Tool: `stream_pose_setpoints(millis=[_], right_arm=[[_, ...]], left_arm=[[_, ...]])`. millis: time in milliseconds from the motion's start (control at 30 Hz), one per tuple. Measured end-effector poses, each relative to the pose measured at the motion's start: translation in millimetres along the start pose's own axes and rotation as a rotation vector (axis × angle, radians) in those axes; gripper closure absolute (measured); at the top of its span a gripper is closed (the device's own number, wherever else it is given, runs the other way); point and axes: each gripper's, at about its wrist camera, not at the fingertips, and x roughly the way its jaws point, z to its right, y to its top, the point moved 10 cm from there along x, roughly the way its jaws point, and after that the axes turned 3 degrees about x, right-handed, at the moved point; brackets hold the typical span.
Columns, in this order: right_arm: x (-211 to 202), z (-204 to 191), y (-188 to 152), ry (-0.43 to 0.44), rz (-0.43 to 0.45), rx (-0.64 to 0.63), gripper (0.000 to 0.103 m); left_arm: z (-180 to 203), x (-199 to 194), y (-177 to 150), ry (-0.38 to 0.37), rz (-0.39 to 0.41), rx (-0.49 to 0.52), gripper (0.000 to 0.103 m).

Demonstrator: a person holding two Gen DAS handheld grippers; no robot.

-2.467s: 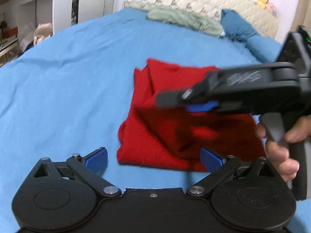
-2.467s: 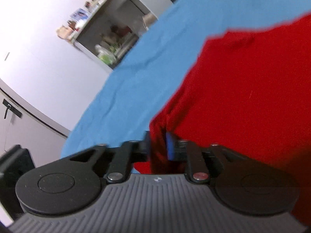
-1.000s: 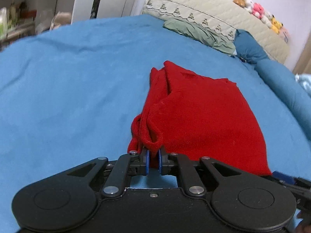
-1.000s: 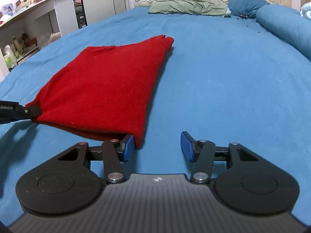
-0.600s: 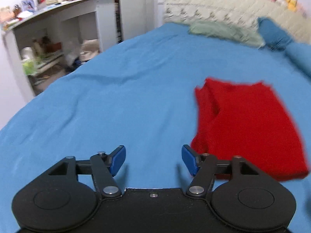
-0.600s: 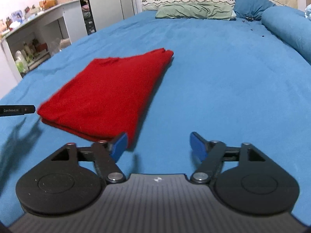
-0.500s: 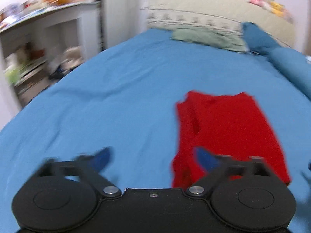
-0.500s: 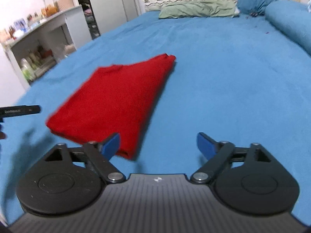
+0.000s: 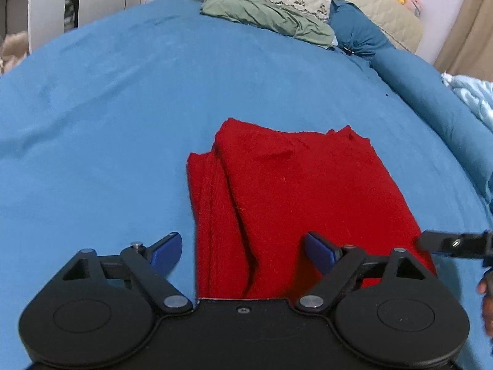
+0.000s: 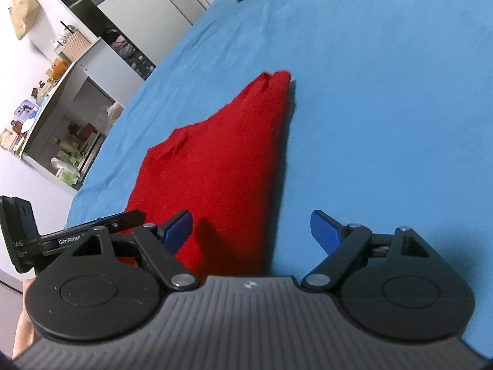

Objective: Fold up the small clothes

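A blue bedsheet (image 9: 129, 117) covers the whole bed, with a green pillow (image 9: 265, 15) and a dark blue bolster (image 9: 428, 92) at the far end and a cluttered white shelf unit (image 10: 61, 117) off to one side. In the middle of the sheet lies the red knit garment (image 9: 295, 197), already folded into a rough rectangle, its doubled layers showing along the left edge. The left gripper (image 9: 243, 251) hangs over the near left corner, jaws spread wide with cloth beneath them but nothing pinched, having just eased in slightly from full spread. The right gripper (image 10: 251, 228) sits at the near right corner, likewise wide apart and holding nothing, also drawn in slightly. The next fold probably brings the near edge to the far edge. To do it well, each gripper should come down on its own corner and pinch every layer, especially the stacked left edge, then both should lift together and lay the hem squarely along the far edge.
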Motion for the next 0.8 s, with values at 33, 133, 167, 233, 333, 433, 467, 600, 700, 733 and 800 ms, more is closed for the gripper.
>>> stream_pose_setpoints(millis=[33, 133, 167, 233, 333, 433, 467, 600, 700, 733, 800], right_arm=[[5.6, -1.5, -1.3, 0.005, -0.005, -0.002, 0.007], [20.1, -4.8, -6.6, 0.015, -0.015, 0.009, 0.022], [24.7, -7.7, -7.6, 0.028, -0.018, 0.016, 0.037], [27.8, -13.5, -8.4, 0.038, -0.019, 0.011, 0.05], [20.5, -26.5, -7.2, 0.015, 0.01, -0.053, 0.063], [5.4, -41.9, -2.7, 0.025, 0.034, -0.104, 0.065], [-2.8, -46.9, -1.2, 0.034, 0.041, -0.114, 0.065], [-60.0, -60.4, -1.9, 0.042, 0.089, -0.166, 0.065], [-116.2, -58.0, -19.3, 0.02, 0.12, -0.191, 0.065], [-135.3, -54.7, -29.0, 0.003, 0.13, -0.2, 0.065], [-166.5, -42.9, -52.8, -0.042, 0.146, -0.208, 0.065]], left_arm=[[0.3, 2.5, -1.6, -0.018, -0.005, -0.017, 0.014], [-0.3, 5.8, -5.6, -0.046, -0.014, -0.047, 0.033], [2.7, 6.3, -4.1, -0.057, -0.021, -0.055, 0.039], [5.2, 2.1, -2.5, -0.051, -0.028, -0.075, 0.06], [10.9, -12.6, 4.6, -0.052, -0.009, -0.071, 0.075], [28.8, -34.8, 9.4, -0.066, 0.035, -0.021, 0.077], [39.1, -45.5, 9.9, -0.08, 0.048, -0.006, 0.077], [83.4, -87.5, 1.0, -0.123, 0.085, 0.02, 0.077], [128.3, -122.4, -21.5, -0.167, 0.119, 0.04, 0.077], [144.4, -130.0, -32.8, -0.187, 0.122, 0.042, 0.077], [173.9, -134.2, -56.9, -0.201, 0.119, 0.064, 0.077]])
